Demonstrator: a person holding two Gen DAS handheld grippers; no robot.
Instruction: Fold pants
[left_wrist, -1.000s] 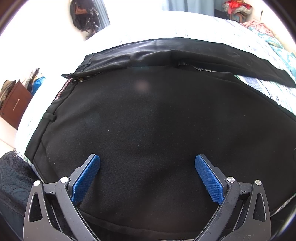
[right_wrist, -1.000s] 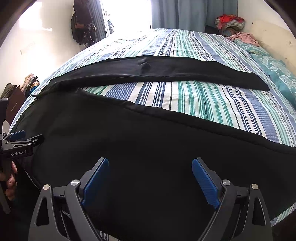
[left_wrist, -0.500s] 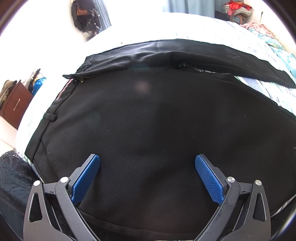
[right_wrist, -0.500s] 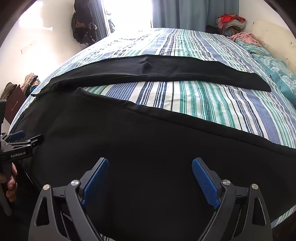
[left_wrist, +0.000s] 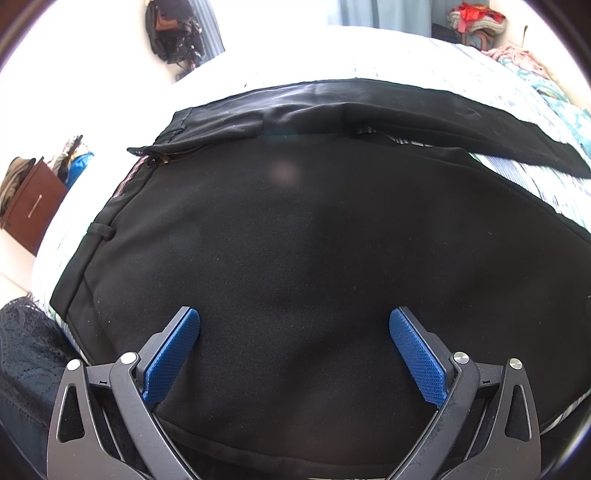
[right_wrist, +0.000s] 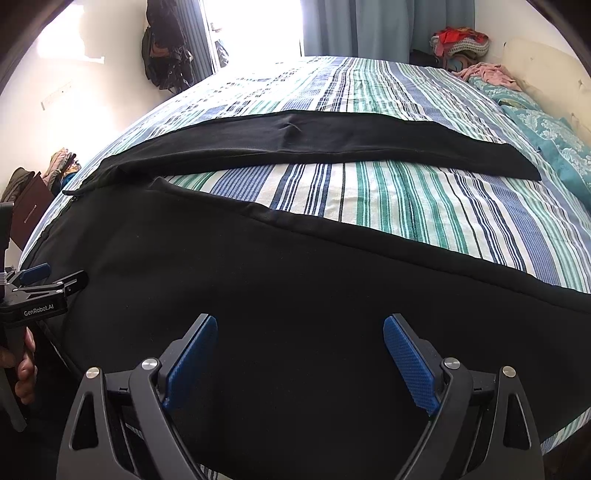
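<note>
Both claws stand spread wide with nothing between their blue textured pads: our left gripper (left_wrist: 294, 350) hovers over the seat of the black fabric pants (left_wrist: 295, 240), near the waistband with its belt loop (left_wrist: 101, 232) and open zipper (left_wrist: 166, 157), and our right gripper (right_wrist: 300, 360) hangs over the near leg. We see the pants lying flat on the blue, green and white striped bedspread (right_wrist: 406, 192), legs apart, the far leg (right_wrist: 314, 142) stretched towards the teal patterned pillow (right_wrist: 554, 140).
</note>
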